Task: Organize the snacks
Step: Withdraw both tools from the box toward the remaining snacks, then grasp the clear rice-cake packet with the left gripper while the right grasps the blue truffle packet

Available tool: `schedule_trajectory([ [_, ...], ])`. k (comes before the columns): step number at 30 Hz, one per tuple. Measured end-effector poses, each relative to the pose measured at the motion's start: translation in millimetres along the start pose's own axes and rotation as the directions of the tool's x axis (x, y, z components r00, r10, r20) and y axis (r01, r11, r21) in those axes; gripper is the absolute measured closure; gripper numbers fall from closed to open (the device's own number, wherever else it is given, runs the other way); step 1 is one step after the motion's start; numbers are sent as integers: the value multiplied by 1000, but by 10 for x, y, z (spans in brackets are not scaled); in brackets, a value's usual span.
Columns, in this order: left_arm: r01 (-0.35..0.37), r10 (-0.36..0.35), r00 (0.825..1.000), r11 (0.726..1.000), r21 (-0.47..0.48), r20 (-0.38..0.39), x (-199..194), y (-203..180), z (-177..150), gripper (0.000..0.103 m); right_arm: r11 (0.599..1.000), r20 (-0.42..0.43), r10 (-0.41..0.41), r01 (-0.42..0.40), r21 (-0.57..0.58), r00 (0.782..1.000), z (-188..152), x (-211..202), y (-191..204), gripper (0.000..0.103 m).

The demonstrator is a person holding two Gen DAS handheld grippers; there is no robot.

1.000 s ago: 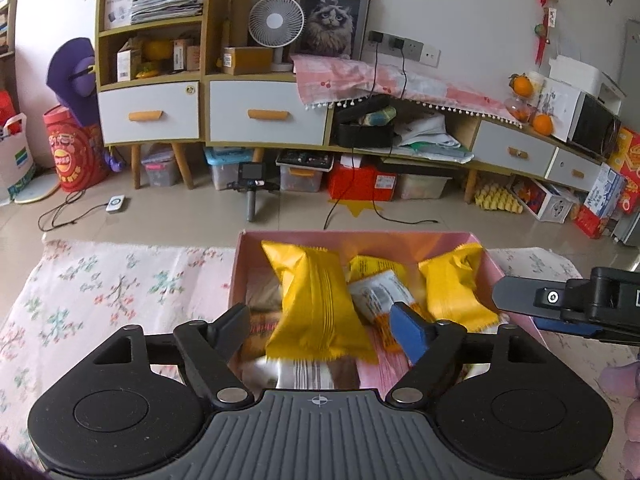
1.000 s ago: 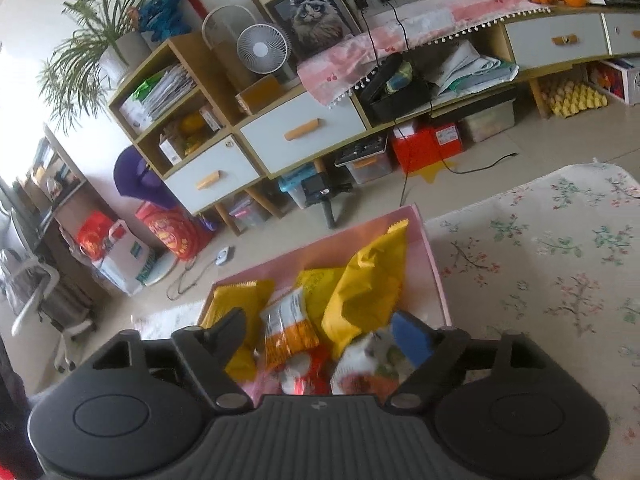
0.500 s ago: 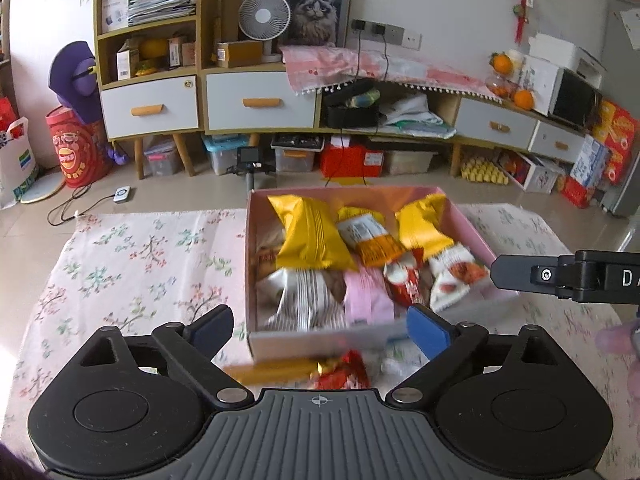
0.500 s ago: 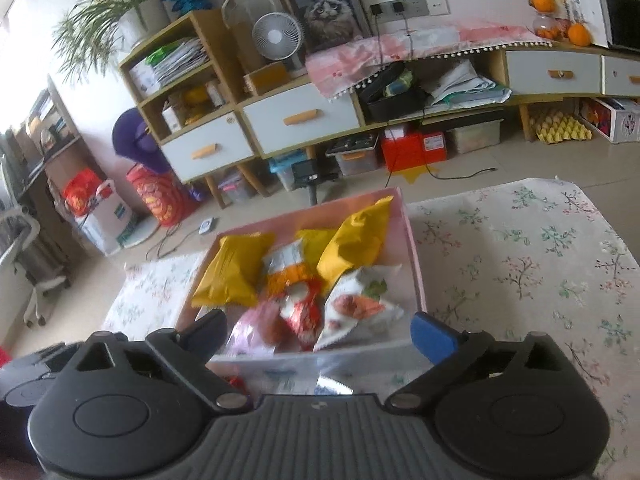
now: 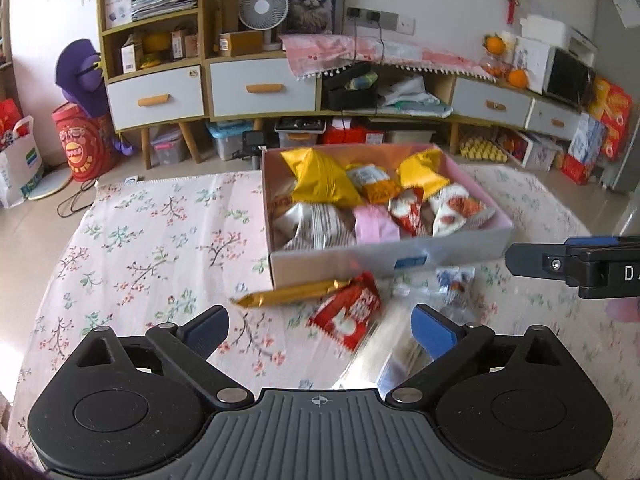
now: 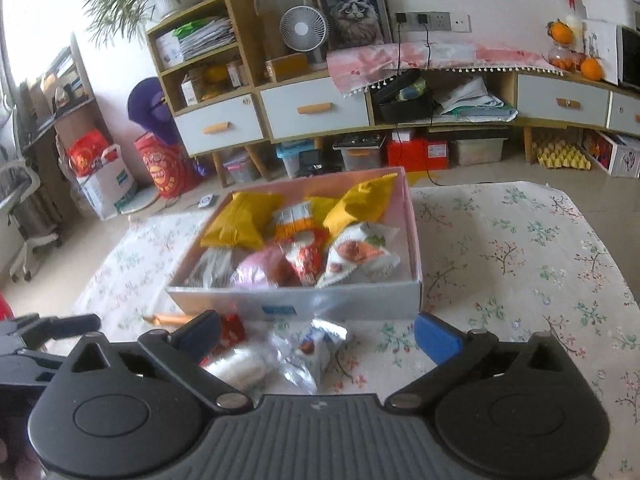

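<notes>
Box (image 5: 384, 256): on the counter (image 5: 152, 248), filled with snack packets.
Loose packets (image 5: 346, 314): on the counter just before the box's near wall.
Cabinets (image 5: 256, 92): behind the counter, along the wall.

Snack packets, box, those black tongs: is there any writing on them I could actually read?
"D": white letter on the other tongs' arm at the left camera's right edge, cut off by the frame.
Blue label on the snack box front: too blurred.
Red snack packet: print blurred, unreadable.
Other packets: too small.
</notes>
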State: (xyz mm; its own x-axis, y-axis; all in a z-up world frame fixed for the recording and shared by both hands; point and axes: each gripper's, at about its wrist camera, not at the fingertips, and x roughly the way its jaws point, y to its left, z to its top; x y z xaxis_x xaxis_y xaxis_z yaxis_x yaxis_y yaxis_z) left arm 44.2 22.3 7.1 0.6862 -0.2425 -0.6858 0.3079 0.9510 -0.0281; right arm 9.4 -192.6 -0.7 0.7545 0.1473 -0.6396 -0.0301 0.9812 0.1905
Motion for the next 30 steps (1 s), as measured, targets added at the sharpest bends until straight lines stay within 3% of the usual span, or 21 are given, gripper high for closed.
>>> schedule_trajectory([
  [9, 41, -40, 999, 997, 68, -14, 78, -54, -194, 4, 994, -24, -77, 75, -83, 997, -214, 44, -77, 13],
  [19, 119, -116, 992, 991, 65, -51, 304, -161, -259, 7, 991, -57, -120, 116, -71, 991, -278, 164, -172, 13],
  [24, 153, -150, 987, 987, 49, -56, 360, -205, -234, 24, 987, -68, -137, 131, -92, 988, -302, 217, -178, 13],
  [26, 163, -160, 985, 986, 43, -65, 384, -214, -229, 38, 986, -71, -141, 134, -98, 987, -307, 235, -177, 13],
  [30, 186, -182, 979, 982, 40, -88, 455, -248, -232, 57, 986, -75, -142, 134, -99, 987, -302, 272, -187, 13],
])
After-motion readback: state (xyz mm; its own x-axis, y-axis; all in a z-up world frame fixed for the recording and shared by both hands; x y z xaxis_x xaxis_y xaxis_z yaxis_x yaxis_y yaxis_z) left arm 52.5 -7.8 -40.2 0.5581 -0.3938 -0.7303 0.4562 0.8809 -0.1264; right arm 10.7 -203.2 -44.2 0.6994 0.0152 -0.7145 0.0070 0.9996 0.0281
